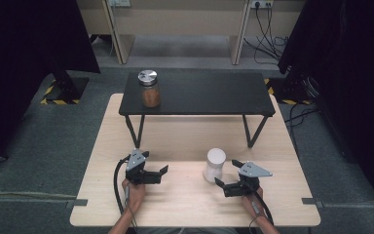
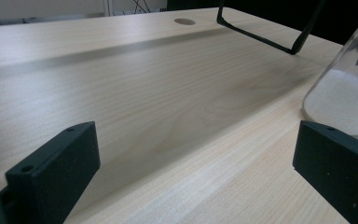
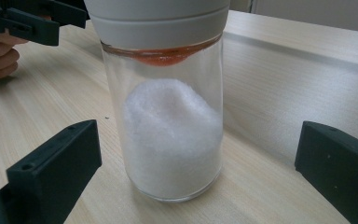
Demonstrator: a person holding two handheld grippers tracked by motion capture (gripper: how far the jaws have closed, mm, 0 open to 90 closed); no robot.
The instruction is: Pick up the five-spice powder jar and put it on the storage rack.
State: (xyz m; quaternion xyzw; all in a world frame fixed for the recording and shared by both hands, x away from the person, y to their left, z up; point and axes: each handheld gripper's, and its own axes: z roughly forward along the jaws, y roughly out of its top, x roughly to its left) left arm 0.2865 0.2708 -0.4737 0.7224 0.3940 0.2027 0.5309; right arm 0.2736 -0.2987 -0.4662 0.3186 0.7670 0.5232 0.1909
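Glass, and clear glass at that — the jar [image 3: 168,135] the right gripper [image 1: 233,178] is lined up on is a straight-walled cylinder with a wide white lid [image 3: 161,18] and a mound of white powder, sugar or salt by the look of it, filling roughly the lower half. It stands upright on the light wooden table [image 1: 185,204], near the front edge and a bit right of centre, just ahead of the right gripper. In the right gripper view the jaws are spread wide with the jar sitting between them, not touching either one. The left gripper [image 1: 151,171] is off to the left, well apart from the jar, jaws also released and holding nothing; its own view catches just the edge of the jar at the far right.

My read on handling: smooth glass is slippery against hard black jaws, and the powder puts the weight low, so it's probably moderately heavy for its size. I'd grab the glass body around the middle, below the lid, square on. The lid band looks wider than the glass, so pinching there seems riskier — and it might twist. Squeeze firmly but not hard; it's breakable.

Further back there's a low black shelf [image 1: 199,92] on the table with a second jar [image 1: 149,87], metal-lidded and holding something brown.
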